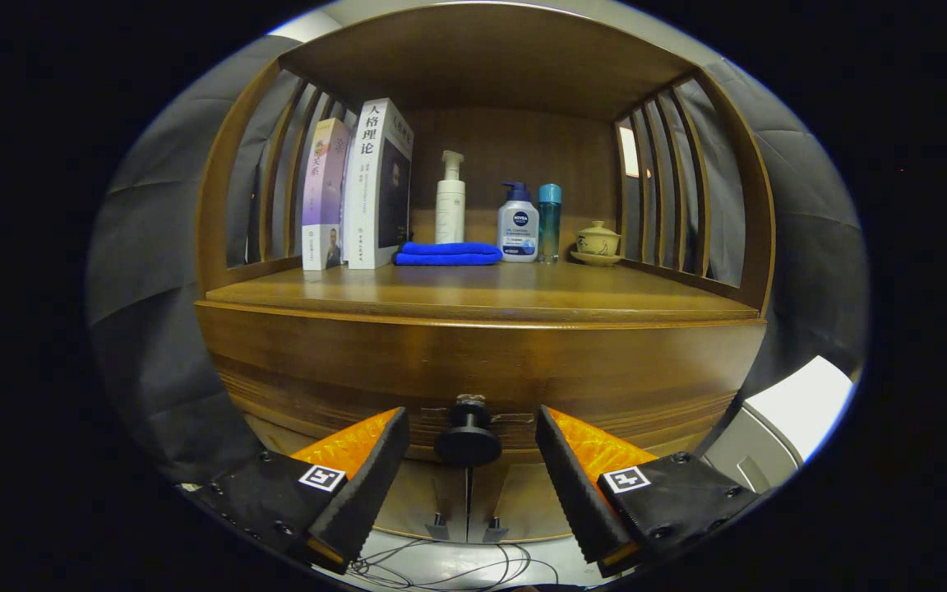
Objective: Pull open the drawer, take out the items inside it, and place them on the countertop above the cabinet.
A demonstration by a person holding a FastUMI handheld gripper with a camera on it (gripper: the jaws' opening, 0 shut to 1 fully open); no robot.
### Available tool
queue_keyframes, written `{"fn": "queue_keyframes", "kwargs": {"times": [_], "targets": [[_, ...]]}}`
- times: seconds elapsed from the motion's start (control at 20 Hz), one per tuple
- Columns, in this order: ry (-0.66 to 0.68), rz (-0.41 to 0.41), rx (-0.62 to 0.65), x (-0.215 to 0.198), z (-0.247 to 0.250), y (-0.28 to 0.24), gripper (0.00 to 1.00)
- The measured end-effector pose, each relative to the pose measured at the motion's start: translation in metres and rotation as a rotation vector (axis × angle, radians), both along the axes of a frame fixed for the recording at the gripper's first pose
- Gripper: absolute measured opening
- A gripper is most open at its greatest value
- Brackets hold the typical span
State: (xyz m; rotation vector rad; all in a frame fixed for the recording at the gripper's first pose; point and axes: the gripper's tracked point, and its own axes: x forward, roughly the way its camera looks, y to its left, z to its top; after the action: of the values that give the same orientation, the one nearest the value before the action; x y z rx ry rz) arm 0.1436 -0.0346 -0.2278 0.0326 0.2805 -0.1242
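In the gripper view, the gripper [470, 427] holds its fingers spread wide, and the dark round knob [468, 440] of the drawer [473, 370] sits in the gap between the tips, touching neither. The drawer front is flush with the cabinet, so its contents are hidden. On the countertop [490, 289] beyond stand books [358, 189], bottles [517, 222] and a blue cloth [447, 253]

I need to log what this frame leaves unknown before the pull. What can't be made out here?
- Drawer contents: hidden behind its closed front, gripper view.
- Knob stem: too dark to make out; the open fingers flank it without touching.
- Book pair's back covers: turned away.
- Lidded cup pattern: too small.
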Motion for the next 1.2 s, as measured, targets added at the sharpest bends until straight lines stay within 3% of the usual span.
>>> {"fn": "queue_keyframes", "kwargs": {"times": [0.15,1.0,1.2], "targets": [[0.001,-0.008,-0.002,0.001,-0.002,-0.002,0.91],[0.029,0.013,-0.045,0.008,-0.009,0.006,0.27],[0.033,-0.002,-0.031,0.007,-0.009,0.007,0.27]]}}
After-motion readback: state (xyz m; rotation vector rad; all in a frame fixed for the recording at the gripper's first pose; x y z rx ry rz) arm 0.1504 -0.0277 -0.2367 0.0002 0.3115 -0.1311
